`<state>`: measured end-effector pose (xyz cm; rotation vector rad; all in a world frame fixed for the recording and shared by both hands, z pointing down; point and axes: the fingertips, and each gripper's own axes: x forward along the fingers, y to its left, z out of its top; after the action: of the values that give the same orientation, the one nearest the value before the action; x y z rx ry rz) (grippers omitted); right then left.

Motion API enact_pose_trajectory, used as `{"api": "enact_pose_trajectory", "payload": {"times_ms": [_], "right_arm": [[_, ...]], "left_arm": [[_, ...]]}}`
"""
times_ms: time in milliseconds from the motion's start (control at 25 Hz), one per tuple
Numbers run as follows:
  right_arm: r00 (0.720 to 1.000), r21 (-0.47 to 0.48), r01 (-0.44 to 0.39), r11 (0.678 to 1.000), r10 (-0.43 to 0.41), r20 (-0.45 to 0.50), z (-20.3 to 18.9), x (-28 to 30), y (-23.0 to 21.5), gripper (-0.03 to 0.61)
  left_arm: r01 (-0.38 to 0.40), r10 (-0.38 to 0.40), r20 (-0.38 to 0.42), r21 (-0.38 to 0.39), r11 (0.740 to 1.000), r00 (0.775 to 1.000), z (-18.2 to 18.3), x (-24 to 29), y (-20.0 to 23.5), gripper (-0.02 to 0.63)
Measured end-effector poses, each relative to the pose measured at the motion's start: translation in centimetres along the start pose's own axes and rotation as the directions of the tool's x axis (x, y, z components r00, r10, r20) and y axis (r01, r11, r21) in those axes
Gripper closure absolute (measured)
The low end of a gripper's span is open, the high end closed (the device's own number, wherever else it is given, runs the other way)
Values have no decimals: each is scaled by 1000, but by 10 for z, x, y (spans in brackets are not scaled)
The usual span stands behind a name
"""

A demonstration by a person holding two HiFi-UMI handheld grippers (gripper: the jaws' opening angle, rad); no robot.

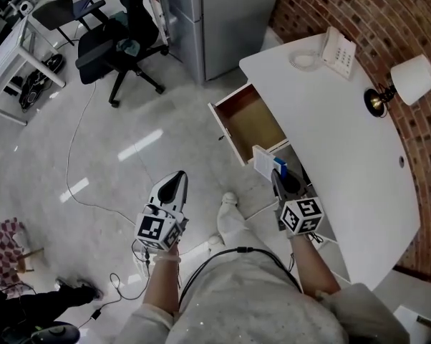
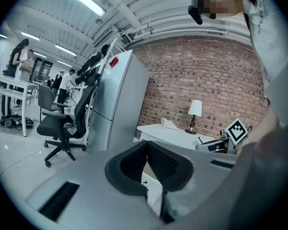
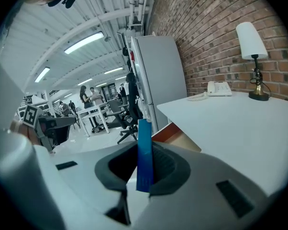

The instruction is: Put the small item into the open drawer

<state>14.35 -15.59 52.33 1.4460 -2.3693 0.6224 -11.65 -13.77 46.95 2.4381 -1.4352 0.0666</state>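
Observation:
A small flat blue and white box (image 1: 264,162) is pinched upright in my right gripper (image 1: 275,173), just in front of the open drawer (image 1: 250,122). The drawer is pulled out of the white desk (image 1: 344,135), and its brown inside looks bare. In the right gripper view the box's blue edge (image 3: 144,152) stands between the jaws of the right gripper (image 3: 144,174), with the drawer (image 3: 177,137) a little beyond. My left gripper (image 1: 178,178) hangs over the floor to the left of the drawer. In its own view the left gripper (image 2: 147,153) has its jaws pressed together with nothing in them.
A white telephone (image 1: 339,51) and a lamp (image 1: 404,83) stand on the desk by the brick wall. A grey cabinet (image 1: 223,20) stands behind the drawer, a black office chair (image 1: 119,40) at the far left. Cables (image 1: 79,185) trail across the floor. People stand far off.

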Motion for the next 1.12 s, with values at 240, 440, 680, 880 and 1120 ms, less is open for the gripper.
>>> {"api": "enact_pose_trajectory", "payload": {"times_ms": [240, 440, 680, 880, 1120], "right_arm": [[996, -63, -39, 997, 34, -84, -8, 42, -10, 517], [988, -128, -56, 990, 36, -152, -19, 71, -15, 517], [977, -220, -72, 973, 24, -213, -30, 100, -21, 517], [965, -302, -103, 948, 22, -260, -39, 118, -23, 517], [945, -389, -108, 915, -27, -327, -61, 138, -27, 515]], "left_arm": [[-1, 0, -42, -19, 1000, 999, -11, 35, 10, 607], [-5, 2, -66, -37, 999, 998, -18, 63, 16, 607], [7, -11, -71, -48, 999, 997, -23, 93, 16, 607], [14, -19, -78, -66, 998, 997, -33, 111, 14, 607], [47, -54, -108, -72, 996, 993, -51, 124, 16, 607]]}}
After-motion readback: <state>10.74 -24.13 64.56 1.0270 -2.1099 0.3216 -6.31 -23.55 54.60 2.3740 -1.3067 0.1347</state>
